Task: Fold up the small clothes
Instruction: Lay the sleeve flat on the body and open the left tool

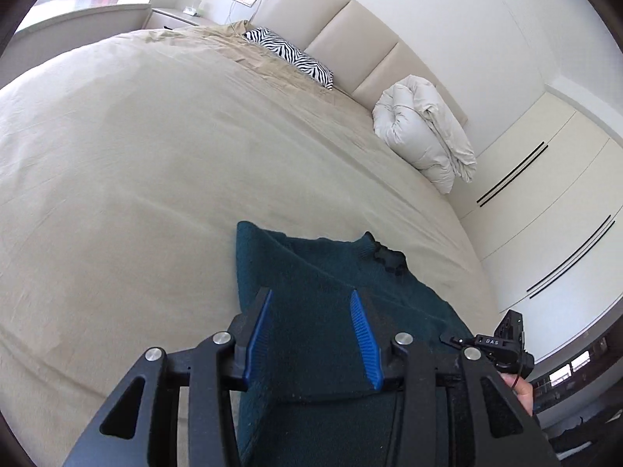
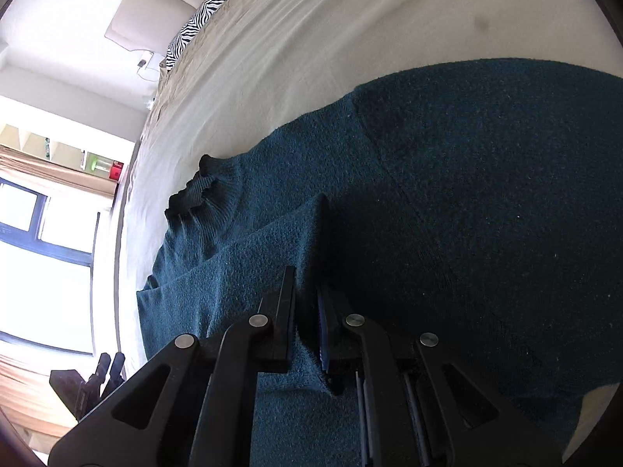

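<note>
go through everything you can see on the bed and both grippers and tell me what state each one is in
Teal sweater: lying on the bed, partly folded, one layer lifted.
Right gripper: jaws shut on a fold of the sweater.
Left gripper: jaws apart, sweater fabric between them, not visibly pinched.
Duvet: rolled up by the headboard.
Zebra pillow: lying flat.
Bed sheet: spread, lightly wrinkled.

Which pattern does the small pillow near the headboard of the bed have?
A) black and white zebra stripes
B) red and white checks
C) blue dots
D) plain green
A: the pillow lying on the beige bed cover by the headboard shows wavy black and white zebra stripes in both wrist views.
</note>
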Demonstrator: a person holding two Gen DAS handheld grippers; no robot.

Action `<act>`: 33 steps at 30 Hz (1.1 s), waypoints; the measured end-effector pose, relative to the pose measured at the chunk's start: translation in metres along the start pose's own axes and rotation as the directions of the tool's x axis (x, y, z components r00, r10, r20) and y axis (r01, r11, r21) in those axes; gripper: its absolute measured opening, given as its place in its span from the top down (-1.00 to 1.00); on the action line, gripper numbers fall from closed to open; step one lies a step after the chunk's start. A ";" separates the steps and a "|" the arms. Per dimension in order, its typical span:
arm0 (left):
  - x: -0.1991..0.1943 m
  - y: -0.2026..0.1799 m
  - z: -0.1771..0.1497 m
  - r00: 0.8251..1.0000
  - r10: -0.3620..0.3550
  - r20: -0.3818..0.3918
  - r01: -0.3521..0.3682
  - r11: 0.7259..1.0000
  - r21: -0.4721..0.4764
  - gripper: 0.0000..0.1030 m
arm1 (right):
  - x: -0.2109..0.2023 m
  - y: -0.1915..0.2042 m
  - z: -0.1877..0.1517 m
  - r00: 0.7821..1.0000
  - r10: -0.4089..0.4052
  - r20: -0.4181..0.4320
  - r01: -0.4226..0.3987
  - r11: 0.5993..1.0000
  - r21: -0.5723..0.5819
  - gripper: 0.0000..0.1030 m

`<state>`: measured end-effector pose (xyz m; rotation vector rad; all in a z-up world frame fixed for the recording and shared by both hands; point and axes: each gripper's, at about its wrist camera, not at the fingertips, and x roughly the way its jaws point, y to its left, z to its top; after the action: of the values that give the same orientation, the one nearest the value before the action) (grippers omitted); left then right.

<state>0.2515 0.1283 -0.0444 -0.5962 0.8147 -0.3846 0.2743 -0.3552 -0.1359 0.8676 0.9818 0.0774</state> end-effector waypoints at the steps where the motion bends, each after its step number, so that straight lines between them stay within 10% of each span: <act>1: 0.011 0.004 0.009 1.000 -0.017 -0.023 0.016 1.000 -0.019 0.18 | -0.001 -0.002 -0.001 1.000 0.008 0.004 -0.008 1.000 -0.001 0.84; 19: 0.077 0.009 0.013 0.983 0.071 -0.168 -0.062 0.996 0.061 0.23 | -0.008 0.018 -0.019 0.998 0.046 -0.054 -0.049 0.997 -0.064 0.78; 22: 0.089 0.030 0.018 0.976 0.075 -0.203 -0.068 0.997 0.042 0.50 | -0.008 0.021 -0.019 0.998 0.026 -0.061 -0.031 0.996 -0.079 0.78; 27: 0.091 0.045 0.017 0.974 0.087 -0.208 -0.078 0.996 0.051 0.92 | -0.014 0.006 -0.016 0.999 0.022 -0.047 -0.023 0.999 -0.029 0.58; 33: 0.091 0.038 0.031 0.983 0.053 -0.175 -0.047 0.998 0.039 0.62 | -0.046 -0.007 -0.021 0.995 0.097 0.036 -0.098 0.995 0.018 -0.28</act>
<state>0.3364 0.1195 -0.1031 -0.5134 0.9885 -0.4083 0.2296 -0.3663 -0.1138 0.9323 0.9085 0.1350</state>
